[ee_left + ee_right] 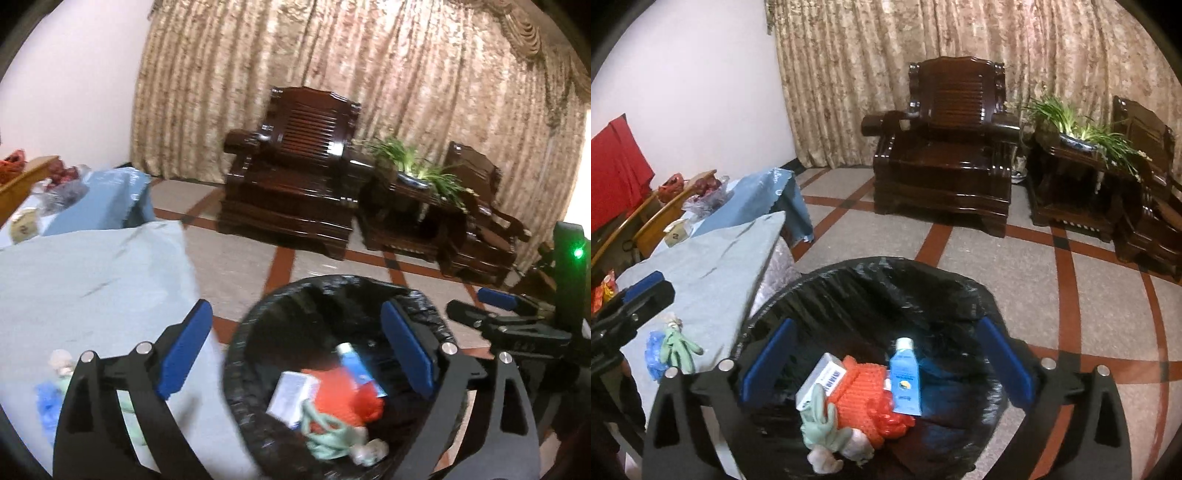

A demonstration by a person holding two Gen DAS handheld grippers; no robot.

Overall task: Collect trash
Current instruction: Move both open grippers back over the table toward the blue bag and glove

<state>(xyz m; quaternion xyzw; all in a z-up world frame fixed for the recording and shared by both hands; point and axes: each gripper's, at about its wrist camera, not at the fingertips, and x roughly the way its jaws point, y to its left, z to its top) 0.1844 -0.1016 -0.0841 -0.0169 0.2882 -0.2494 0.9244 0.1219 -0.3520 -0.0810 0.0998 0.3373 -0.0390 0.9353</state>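
A bin lined with a black bag [332, 288] [886, 273] stands on the floor beside the table. Inside lie a blue bottle [905, 376] [360, 365], an orange-red net [864, 395] [332, 391], a white box [822, 380] [291, 393], a green glove [822, 424] [325, 432] and crumpled tissue [827, 458]. My left gripper [295, 354] is open and empty over the bin's left rim. My right gripper [886, 365] is open and empty above the bin. On the table lie a green glove [677, 347], a blue wad [653, 356] [46, 400] and a tissue [61, 360].
The table with a light blue cloth [92, 280] [709, 258] is at left, with bags and a wooden chair [657, 221] behind. Dark wooden armchairs [291, 184] [953, 147] and a plant stand [1071, 177] line the curtain. Tiled floor [1071, 295] lies between.
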